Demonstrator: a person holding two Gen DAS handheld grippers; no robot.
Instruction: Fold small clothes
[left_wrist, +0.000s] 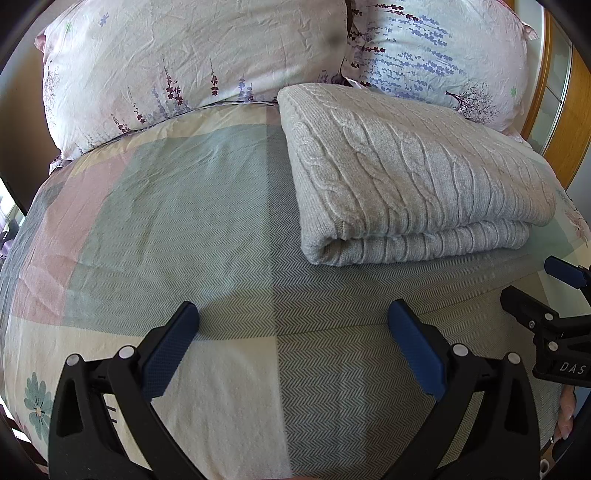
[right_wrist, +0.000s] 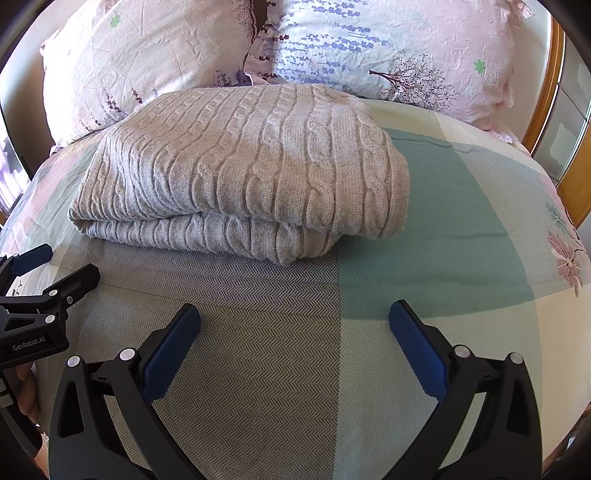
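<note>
My left gripper (left_wrist: 293, 314) hangs over the bed with its black arms and blue-padded fingers (left_wrist: 415, 345) spread wide, nothing between them but the patchwork bedcover of grey herringbone, teal, pink and cream panels (left_wrist: 177, 206). Ahead and to the right of that gap sits the pale grey cable-knit sweater (left_wrist: 413, 173), folded into a thick rectangle with its rolled edge facing me, two layers stacked one on the other. My right gripper (right_wrist: 294, 314) is just as wide apart, blue pads (right_wrist: 171, 350) splayed and holding nothing, hovering above the herringbone panel where it meets the teal one. From this side the folded sweater (right_wrist: 251, 166) lies ahead and to the left, its near edge resting on the bedcover (right_wrist: 443, 221), apart from my fingertips. Behind the sweater two floral pillows lean side by side: a pink-white one with purple flower sprigs (left_wrist: 177, 55) and a bluish-white one printed with lavender rows and a small tree (left_wrist: 443, 48); the sweater's far edge sits close against them. At the right border of the left view I catch the tip of my right gripper (left_wrist: 546, 295), and at the left border of the right view my left gripper (right_wrist: 48, 288) pokes in, both beside the sweater's near corner without touching it. A wooden bed frame (right_wrist: 546, 92) curves along the right.
</note>
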